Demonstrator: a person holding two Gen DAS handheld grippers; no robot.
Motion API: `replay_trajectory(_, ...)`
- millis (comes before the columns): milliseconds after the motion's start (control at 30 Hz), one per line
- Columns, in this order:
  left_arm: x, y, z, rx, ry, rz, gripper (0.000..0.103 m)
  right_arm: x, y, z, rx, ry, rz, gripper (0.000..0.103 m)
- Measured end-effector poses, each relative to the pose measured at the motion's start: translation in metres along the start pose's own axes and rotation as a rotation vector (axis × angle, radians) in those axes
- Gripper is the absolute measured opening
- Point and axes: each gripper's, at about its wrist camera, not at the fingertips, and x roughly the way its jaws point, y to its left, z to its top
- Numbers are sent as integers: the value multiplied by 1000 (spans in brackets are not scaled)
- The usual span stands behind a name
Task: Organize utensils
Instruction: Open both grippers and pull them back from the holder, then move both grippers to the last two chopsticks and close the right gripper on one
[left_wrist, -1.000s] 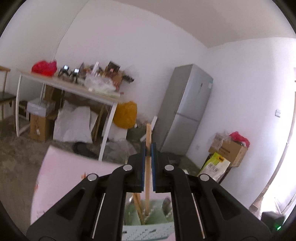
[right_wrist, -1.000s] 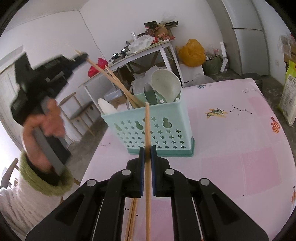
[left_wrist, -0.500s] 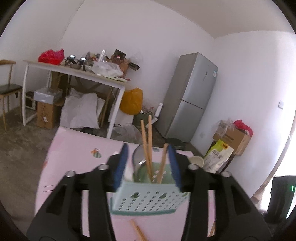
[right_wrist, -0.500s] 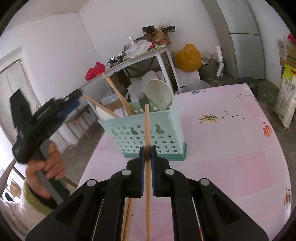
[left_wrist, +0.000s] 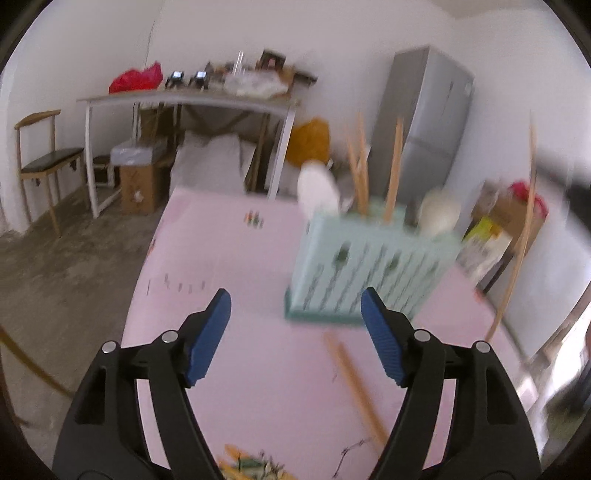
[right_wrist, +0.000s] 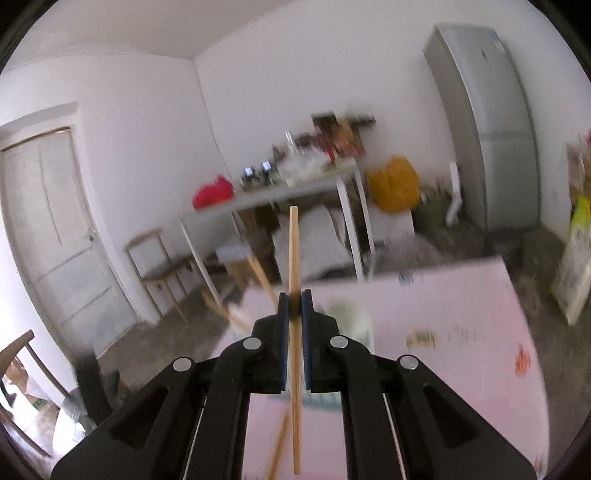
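Ahead of the left gripper, slightly right: one pale green perforated plastic utensil caddy on the pink tablecloth, holding several wooden chopsticks and two white spoons. Jaws opening, nothing between them. Below the right fingertip: one loose wooden chopstick lying flat, not yet stowed. Right gripper: clamped on a single upright wooden chopstick, caddy mostly hidden beneath. Judged partly done; held and loose sticks remain.
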Motion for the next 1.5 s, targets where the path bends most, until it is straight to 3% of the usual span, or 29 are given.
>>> replay_trajectory(233,15,-5,-31,66,94,33,69,22,28,65,-92,-164,47,7)
replay_trajectory(400,18,-7,-34,86,97,41,70,59,34,74,-120,-197,50,7)
replay_trajectory(600,19,-8,-38,78,111,44,71,113,28,54,-146,-127,5,7)
replay_trajectory(833,24,-6,-39,74,128,52,71,153,2,23,-123,68,-59,8)
replay_trajectory(867,24,-5,-40,75,131,51,71,153,-1,21,-121,78,-73,10)
replay_trajectory(933,25,-6,-40,77,134,53,71,150,-8,19,-103,83,-96,34)
replay_trajectory(1033,25,-8,-41,82,138,52,72,128,-16,27,-71,27,-101,41)
replay_trajectory(1300,24,-15,-44,109,156,53,74,62,-19,29,-23,-85,-101,48)
replay_trajectory(1367,24,-17,-45,117,165,49,75,46,-18,18,-24,-80,-99,48)
replay_trajectory(1500,24,-19,-48,130,187,34,76,24,-20,-21,-7,8,-94,50)
